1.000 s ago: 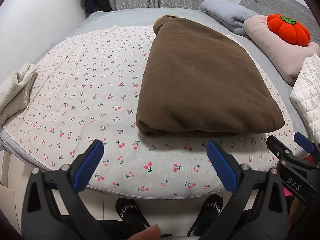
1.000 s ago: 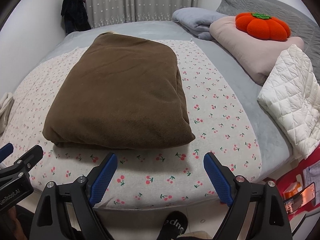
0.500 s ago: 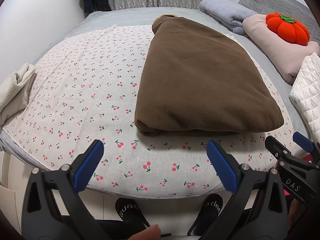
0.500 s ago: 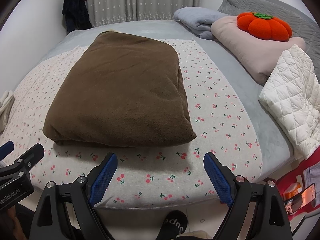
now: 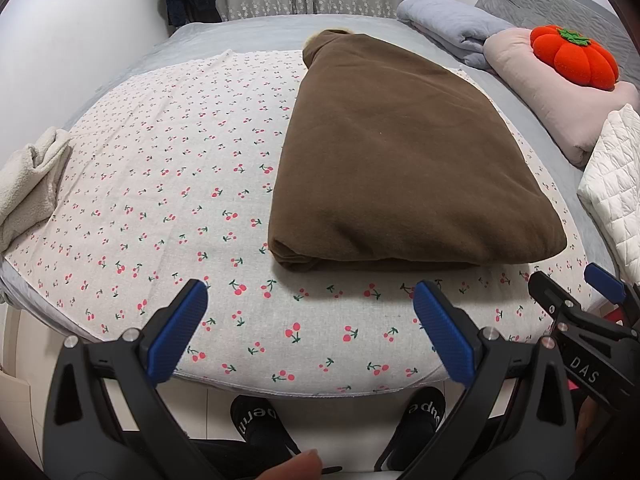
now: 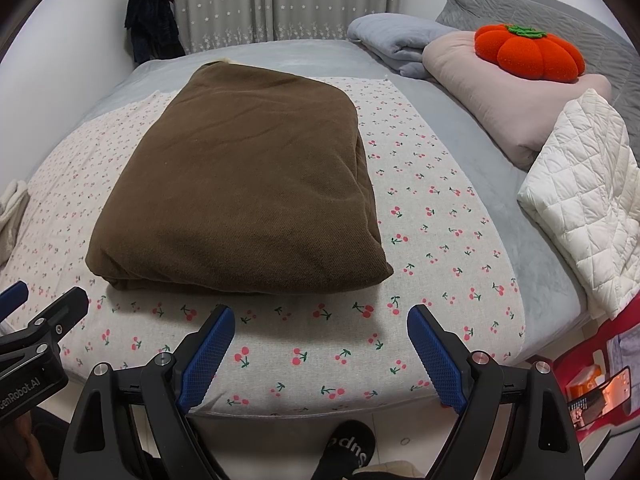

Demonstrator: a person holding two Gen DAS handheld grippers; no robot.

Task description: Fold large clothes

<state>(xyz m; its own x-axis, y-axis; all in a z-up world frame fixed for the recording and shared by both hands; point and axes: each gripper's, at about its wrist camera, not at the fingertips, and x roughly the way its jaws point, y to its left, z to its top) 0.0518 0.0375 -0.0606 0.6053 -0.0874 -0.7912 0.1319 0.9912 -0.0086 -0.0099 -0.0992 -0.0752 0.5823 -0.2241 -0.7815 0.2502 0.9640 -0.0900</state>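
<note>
A large brown garment [image 5: 400, 160] lies folded into a thick rectangle on the cherry-print sheet [image 5: 160, 184]; it also shows in the right wrist view [image 6: 248, 196]. My left gripper [image 5: 310, 322] is open and empty, held just off the bed's near edge in front of the garment's near left corner. My right gripper [image 6: 318, 346] is open and empty, in front of the garment's near right corner. Neither touches the cloth. The right gripper shows at the right edge of the left wrist view [image 5: 580, 308].
A cream fleece cloth [image 5: 28, 180] lies at the bed's left edge. A white quilted item [image 6: 580, 200], a pink pillow [image 6: 500, 92] with an orange pumpkin cushion [image 6: 528, 52] and a grey blanket [image 6: 396, 40] sit at the right. Feet in black socks [image 5: 256, 420] stand below the bed edge.
Both grippers have edged slightly closer to the bed. The garment has not moved and both grippers stay open.
</note>
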